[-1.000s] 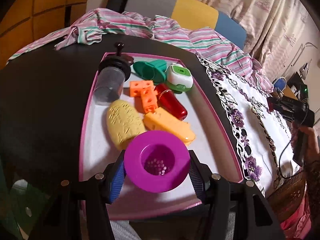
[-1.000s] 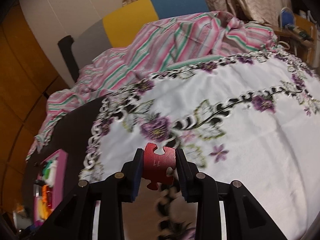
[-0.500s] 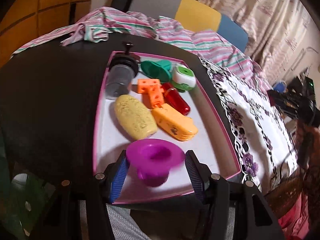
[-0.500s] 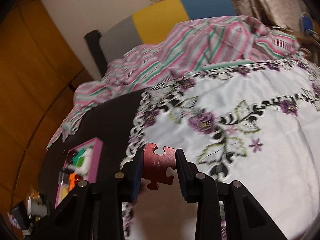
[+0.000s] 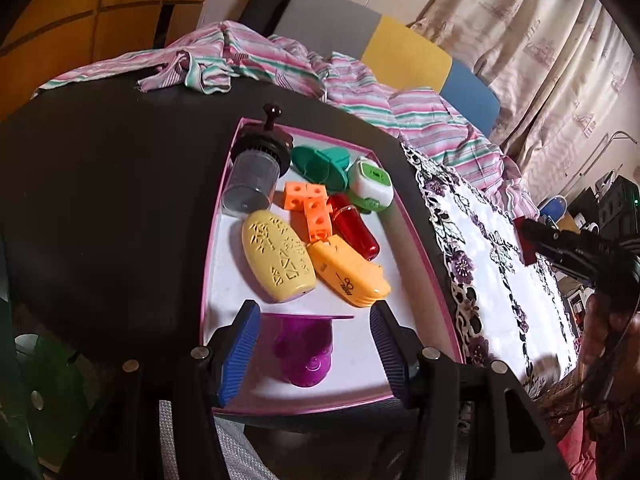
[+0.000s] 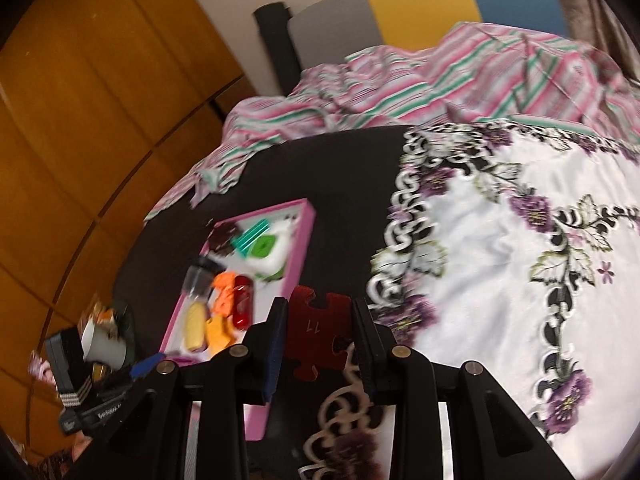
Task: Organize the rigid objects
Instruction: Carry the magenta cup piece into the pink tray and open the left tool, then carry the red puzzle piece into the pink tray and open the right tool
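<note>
A pink-rimmed white tray [image 5: 224,184] on the dark table holds several toys: a yellow oval [image 5: 276,256], an orange case [image 5: 348,276], a red cylinder [image 5: 354,228], orange cubes [image 5: 312,208], a clear jar [image 5: 254,176], a green piece [image 5: 318,162] and a green-white box [image 5: 370,184]. My left gripper [image 5: 314,344] stands open around a purple funnel-shaped cup [image 5: 304,348] that rests on the tray's near end. My right gripper [image 6: 318,332] is shut on a red puzzle piece [image 6: 318,326], held above the table right of the tray [image 6: 298,256].
A white floral tablecloth [image 6: 520,240] covers the table's right part. A striped pink cloth [image 5: 248,60] lies at the back by a grey, yellow and blue chair [image 5: 400,52]. Wooden panels [image 6: 80,120] stand at the left.
My left gripper tilted the purple cup upright, lowered it onto the tray and opened off it. My right gripper swung left toward the tray with the red puzzle piece.
</note>
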`<state>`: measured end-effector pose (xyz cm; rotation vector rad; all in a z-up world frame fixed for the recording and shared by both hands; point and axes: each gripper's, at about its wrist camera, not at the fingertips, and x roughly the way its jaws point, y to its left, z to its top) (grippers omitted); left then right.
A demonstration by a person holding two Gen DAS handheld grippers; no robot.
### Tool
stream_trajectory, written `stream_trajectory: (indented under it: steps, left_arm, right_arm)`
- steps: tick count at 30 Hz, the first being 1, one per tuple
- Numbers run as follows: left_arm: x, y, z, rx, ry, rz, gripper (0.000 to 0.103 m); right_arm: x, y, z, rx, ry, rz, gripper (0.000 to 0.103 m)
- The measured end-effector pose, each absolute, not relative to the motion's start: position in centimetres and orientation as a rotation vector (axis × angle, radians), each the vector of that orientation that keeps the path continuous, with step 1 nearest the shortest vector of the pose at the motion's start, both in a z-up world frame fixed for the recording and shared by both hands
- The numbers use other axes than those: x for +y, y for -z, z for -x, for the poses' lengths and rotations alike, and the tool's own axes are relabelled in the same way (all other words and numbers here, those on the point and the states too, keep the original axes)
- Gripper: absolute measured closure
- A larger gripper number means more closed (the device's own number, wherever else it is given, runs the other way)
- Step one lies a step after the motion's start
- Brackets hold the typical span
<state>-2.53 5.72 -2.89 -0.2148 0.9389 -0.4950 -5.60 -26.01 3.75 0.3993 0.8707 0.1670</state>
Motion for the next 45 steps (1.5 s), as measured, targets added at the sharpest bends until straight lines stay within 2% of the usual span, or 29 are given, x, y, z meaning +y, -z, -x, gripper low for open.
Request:
stream_trajectory:
  steps: [15,21,29,45]
  left_arm:
    - [7.9,1.0,3.3,0.870,0.463,0.263,0.045]
    - [7.9,1.2,2.8,0.910,0.433,0.261,0.044]
    - [8.4,0.6,3.1,0.875,0.332,0.211,0.040]
    - [8.5,-1.7,3.4,0.796,0.188,0.138,0.040]
  right_arm:
    - [-16.0,-1.2,4.7,1.018,-0.329,-0.272,0.071]
    - [-12.6,0.7,4.3,1.080,-0.343,-0.174,0.071]
    - [-10.5,3.6,3.6,1.166,-0.324,-0.142,0.071]
    - [-9.2,3.3,3.7,1.106,-0.271,-0.089,0.067]
